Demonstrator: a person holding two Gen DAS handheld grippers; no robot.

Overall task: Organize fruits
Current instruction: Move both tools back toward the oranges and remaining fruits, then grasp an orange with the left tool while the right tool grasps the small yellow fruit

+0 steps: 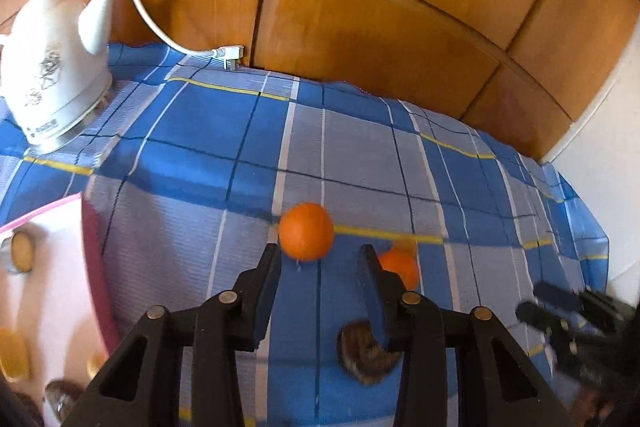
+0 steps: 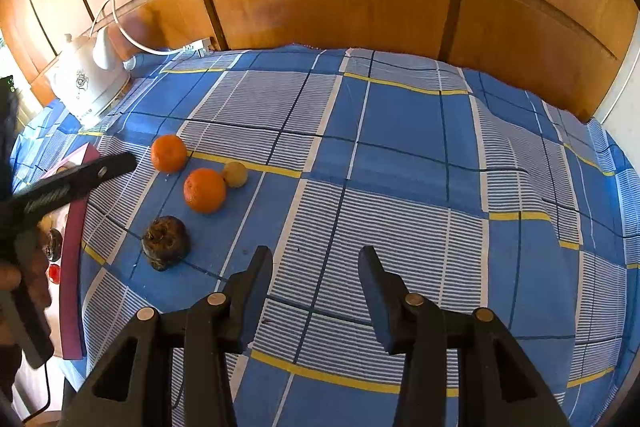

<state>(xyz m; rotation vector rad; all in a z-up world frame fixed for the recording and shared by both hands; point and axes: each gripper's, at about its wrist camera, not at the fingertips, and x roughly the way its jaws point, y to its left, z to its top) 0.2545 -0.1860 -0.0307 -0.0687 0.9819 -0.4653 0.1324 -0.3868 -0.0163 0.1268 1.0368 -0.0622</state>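
Two oranges lie on the blue checked cloth: one (image 1: 306, 231) (image 2: 169, 153) just beyond my left gripper's fingertips, another (image 1: 400, 267) (image 2: 205, 190) to its right, partly behind the right finger. A small yellow fruit (image 2: 235, 174) sits behind the second orange. A dark brown wrinkled fruit (image 1: 366, 357) (image 2: 166, 242) lies nearer. My left gripper (image 1: 320, 259) is open and empty, above the cloth; it also shows in the right wrist view (image 2: 116, 163). My right gripper (image 2: 316, 255) is open and empty over bare cloth, right of the fruits; it appears blurred in the left wrist view (image 1: 560, 307).
A white kettle (image 1: 48, 67) (image 2: 90, 83) with a cord and plug (image 1: 230, 55) stands at the back left. A white tray with a pink rim (image 1: 94, 267) (image 2: 74, 267) holding small items lies at the left. Wooden cabinet doors (image 1: 360, 7) back the table.
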